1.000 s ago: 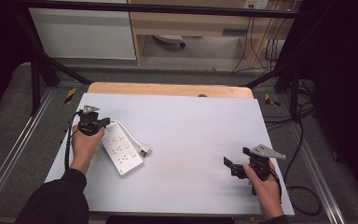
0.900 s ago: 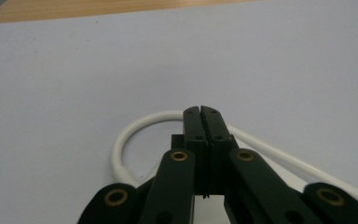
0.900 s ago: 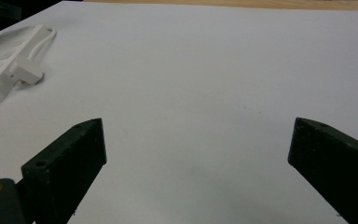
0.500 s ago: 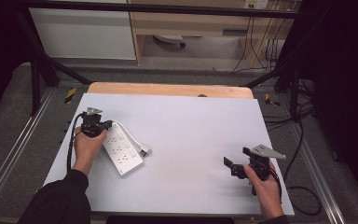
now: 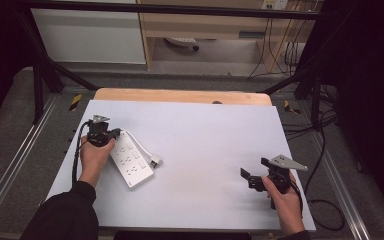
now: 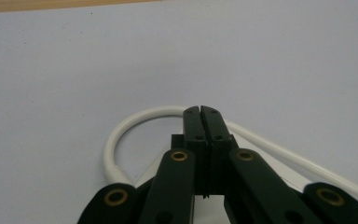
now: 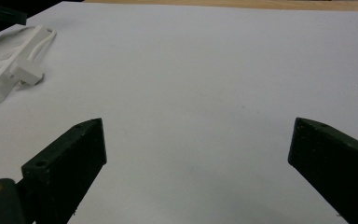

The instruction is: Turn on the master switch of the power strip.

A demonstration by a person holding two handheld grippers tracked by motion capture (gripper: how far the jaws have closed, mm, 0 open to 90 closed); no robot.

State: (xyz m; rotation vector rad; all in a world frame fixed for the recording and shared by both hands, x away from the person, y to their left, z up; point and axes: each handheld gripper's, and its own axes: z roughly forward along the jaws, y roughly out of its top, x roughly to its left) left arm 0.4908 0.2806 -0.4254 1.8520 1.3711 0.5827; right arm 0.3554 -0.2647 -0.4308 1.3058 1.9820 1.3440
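Note:
A white power strip (image 5: 131, 161) lies at an angle on the left part of the white table top (image 5: 205, 135). Its white cord (image 6: 121, 128) curls in a loop off the far end, and the plug (image 5: 155, 161) rests beside the strip. My left gripper (image 5: 112, 134) sits low over the strip's far end, where the cord comes out. Its jaws are pressed together in the left gripper view (image 6: 200, 112), with nothing visible between them. Near the front right, my right gripper (image 5: 254, 169) hovers open over bare table, far from the strip (image 7: 0, 70) and plug (image 7: 28, 72).
A wooden strip (image 5: 180, 95) borders the table's far edge. Metal frame rails (image 5: 15, 160) run along both sides, and black cables (image 5: 325, 145) hang off to the right. Beyond the table stand cabinets and a dark floor.
My left gripper has shifted slightly to the right, closer over the strip's far end. The right gripper has stayed where it was.

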